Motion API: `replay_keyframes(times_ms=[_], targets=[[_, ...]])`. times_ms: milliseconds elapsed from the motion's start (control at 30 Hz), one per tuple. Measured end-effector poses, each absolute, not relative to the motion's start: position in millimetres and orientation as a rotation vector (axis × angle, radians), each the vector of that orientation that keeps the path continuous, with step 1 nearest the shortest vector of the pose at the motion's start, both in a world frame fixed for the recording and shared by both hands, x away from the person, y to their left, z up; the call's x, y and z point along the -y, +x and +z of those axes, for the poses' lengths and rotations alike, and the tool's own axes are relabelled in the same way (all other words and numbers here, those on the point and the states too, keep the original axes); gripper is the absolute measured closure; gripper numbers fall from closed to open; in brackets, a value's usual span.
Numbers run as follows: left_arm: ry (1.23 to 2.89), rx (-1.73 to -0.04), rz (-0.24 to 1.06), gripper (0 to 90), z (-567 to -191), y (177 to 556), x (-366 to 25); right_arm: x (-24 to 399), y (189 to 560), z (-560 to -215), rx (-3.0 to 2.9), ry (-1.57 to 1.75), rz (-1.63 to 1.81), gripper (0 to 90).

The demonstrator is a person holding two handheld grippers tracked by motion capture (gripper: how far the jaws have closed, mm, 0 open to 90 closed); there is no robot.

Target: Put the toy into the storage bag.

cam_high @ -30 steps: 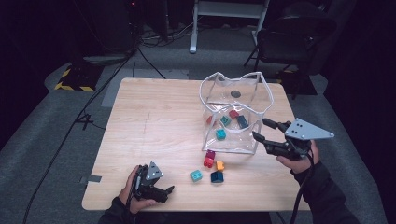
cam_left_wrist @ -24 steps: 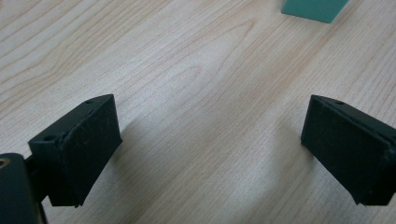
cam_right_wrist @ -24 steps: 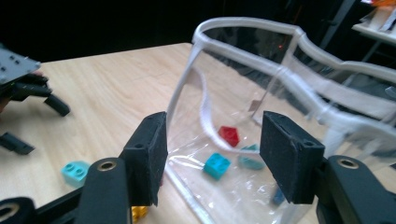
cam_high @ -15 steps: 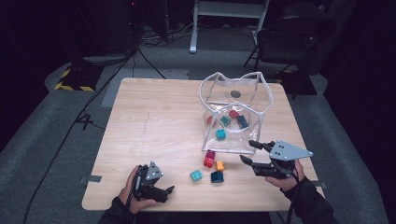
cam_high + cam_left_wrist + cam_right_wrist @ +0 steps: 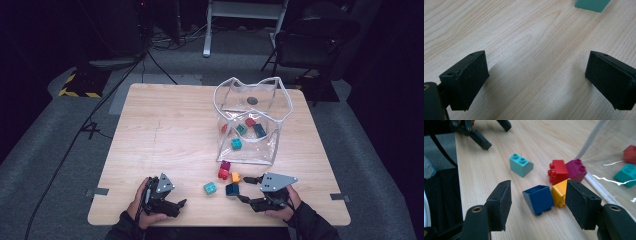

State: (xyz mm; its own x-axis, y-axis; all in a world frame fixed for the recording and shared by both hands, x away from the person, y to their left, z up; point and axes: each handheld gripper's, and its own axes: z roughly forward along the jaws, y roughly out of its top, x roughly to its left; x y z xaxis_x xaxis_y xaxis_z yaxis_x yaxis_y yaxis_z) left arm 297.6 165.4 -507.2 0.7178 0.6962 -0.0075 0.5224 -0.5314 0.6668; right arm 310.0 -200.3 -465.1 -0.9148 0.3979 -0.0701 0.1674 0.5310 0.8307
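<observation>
My right tool [image 5: 537, 206], jaws wide and just opened further, frames the dark blue block [image 5: 539, 198] untouched near the surface's [image 5: 165, 130] front edge; my left tool [image 5: 536, 82] stands wide, empty.

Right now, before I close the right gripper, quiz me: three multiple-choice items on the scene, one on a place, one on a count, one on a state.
1. Which brick lies between the right gripper's jaws?
A. teal brick
B. blue brick
C. red brick

2. How many bricks lie on the table outside the bag?
A. three
B. five
C. seven

3. How does the left gripper stand?
A. open over bare wood
B. shut on a brick
C. inside the bag

Answers:
1. B: in the right gripper view the blue brick sits in the gap, with the pads clear of it.
2. B: teal, blue, orange, red and magenta lie on the table in front of the bag.
3. A: its own view shows wide jaws with only wood between.
</observation>
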Motion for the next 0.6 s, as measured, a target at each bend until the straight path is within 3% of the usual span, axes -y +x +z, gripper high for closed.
replay_keyframes(times_ms=[600], targets=[[2.26, -0.922, 0.339, 5.0, -507.2, 297.4, -165.4, 176.0, 316.0, -494.9, -2.593, 0.451, 1.223, 36.8]])
